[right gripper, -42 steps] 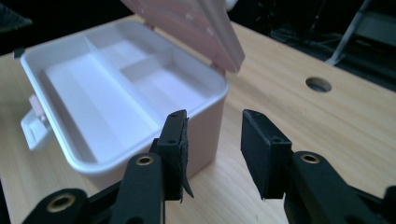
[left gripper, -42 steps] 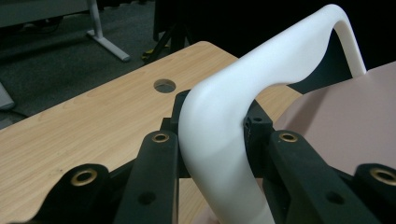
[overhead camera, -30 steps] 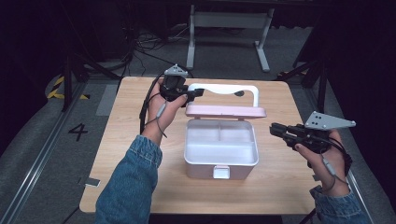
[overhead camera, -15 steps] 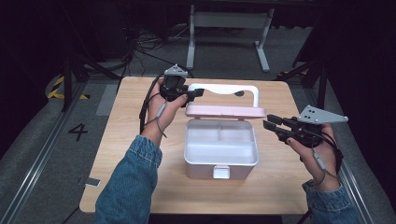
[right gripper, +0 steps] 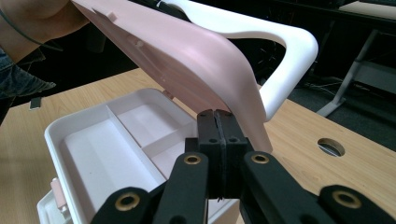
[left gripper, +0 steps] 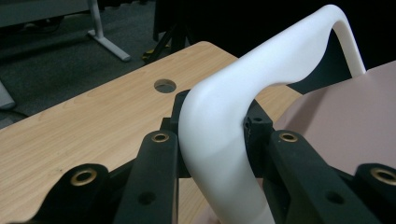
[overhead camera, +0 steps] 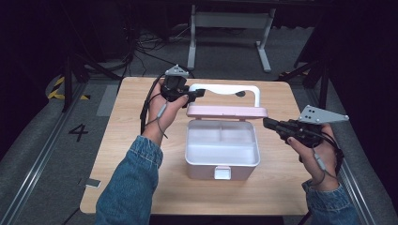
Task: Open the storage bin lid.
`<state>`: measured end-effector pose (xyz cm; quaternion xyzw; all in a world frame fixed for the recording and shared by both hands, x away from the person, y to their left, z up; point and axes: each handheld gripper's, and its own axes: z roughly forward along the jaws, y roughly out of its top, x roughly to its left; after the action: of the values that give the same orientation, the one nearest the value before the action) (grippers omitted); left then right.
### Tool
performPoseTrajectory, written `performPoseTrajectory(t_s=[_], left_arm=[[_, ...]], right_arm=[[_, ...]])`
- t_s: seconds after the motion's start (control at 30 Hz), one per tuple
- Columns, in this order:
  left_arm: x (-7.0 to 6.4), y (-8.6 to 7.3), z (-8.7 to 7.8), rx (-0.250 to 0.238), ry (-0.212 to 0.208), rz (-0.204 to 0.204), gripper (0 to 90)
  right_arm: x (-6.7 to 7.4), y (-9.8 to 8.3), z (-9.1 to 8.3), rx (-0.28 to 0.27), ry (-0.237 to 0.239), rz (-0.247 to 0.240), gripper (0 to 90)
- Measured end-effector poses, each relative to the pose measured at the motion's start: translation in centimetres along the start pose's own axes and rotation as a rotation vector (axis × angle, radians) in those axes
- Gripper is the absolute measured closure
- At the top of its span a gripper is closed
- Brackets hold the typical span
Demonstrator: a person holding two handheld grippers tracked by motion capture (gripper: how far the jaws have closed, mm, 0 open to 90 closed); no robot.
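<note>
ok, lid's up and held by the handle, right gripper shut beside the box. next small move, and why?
Probably bring the right gripper in against the pink lid's right edge. The left gripper clamps the white handle and holds the lid raised over the open box, while the right gripper's shut jaws hold nothing.

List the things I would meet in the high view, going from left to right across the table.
Left gripper, shut on the white handle → pink lid above the open white box → right gripper, fingers shut and empty.
</note>
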<state>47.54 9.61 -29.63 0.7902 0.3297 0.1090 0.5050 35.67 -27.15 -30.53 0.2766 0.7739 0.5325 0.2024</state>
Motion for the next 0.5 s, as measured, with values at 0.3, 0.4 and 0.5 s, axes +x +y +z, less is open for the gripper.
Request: performPoseTrajectory(t_s=[0.3, 0.4, 0.5], left_arm=[[0.1, -0.3, -0.5, -0.019, 0.038, 0.018, 48.0], [0.3, -0.5, -1.2, -0.051, 0.058, 0.016, 39.0], [0.4, -0.8, -2.4, -0.071, 0.070, 0.020, 37.9]], right_arm=[[0.0, -0.1, 0.2, -0.002, 0.001, 0.005, 90.0], [-0.1, -0.1, 0.2, -0.008, -0.002, 0.002, 90.0], [-0.1, 0.0, 0.3, -0.011, -0.004, 0.000, 90.0]])
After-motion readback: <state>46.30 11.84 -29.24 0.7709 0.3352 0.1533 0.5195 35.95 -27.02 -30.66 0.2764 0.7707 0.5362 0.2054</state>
